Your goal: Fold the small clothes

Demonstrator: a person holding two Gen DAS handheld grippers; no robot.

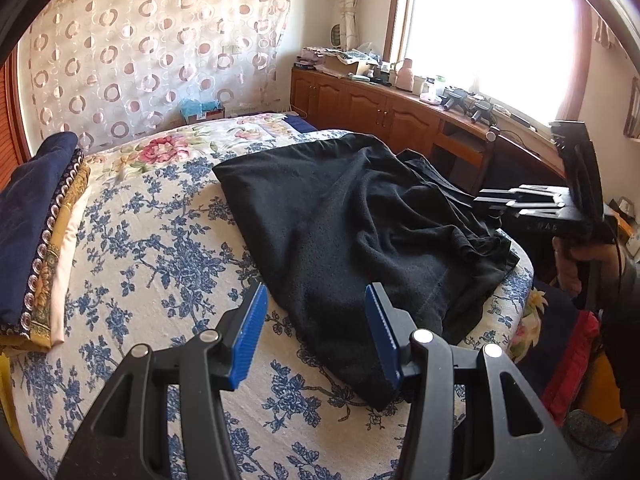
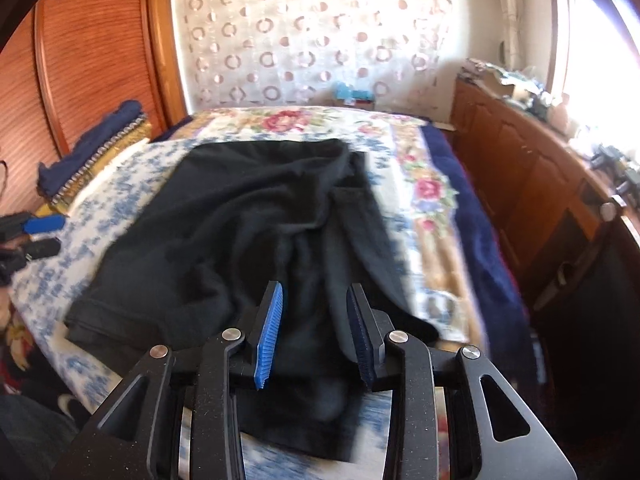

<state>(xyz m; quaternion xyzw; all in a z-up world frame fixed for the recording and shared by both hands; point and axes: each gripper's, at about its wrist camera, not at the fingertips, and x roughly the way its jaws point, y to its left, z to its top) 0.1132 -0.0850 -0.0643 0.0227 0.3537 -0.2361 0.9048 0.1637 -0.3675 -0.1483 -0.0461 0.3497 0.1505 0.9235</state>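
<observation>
A black garment (image 1: 360, 232) lies crumpled on the blue-flowered bedspread (image 1: 152, 248). My left gripper (image 1: 316, 332) is open, its blue pads either side of the garment's near left edge, just above it. The right gripper shows in the left wrist view (image 1: 516, 198) at the garment's far right side, held in a hand. In the right wrist view the garment (image 2: 240, 220) spreads ahead, wrinkled. My right gripper (image 2: 314, 328) is open over its near edge, nothing between the pads. The left gripper's fingers (image 2: 40, 232) show at the left edge.
Folded dark blue and yellow textiles (image 1: 36, 232) are stacked at the bed's left side. A wooden cabinet (image 1: 384, 108) with clutter runs under the window on the right. A wooden wardrobe (image 2: 92, 60) stands behind the bed. A patterned curtain (image 1: 152, 48) hangs at the back.
</observation>
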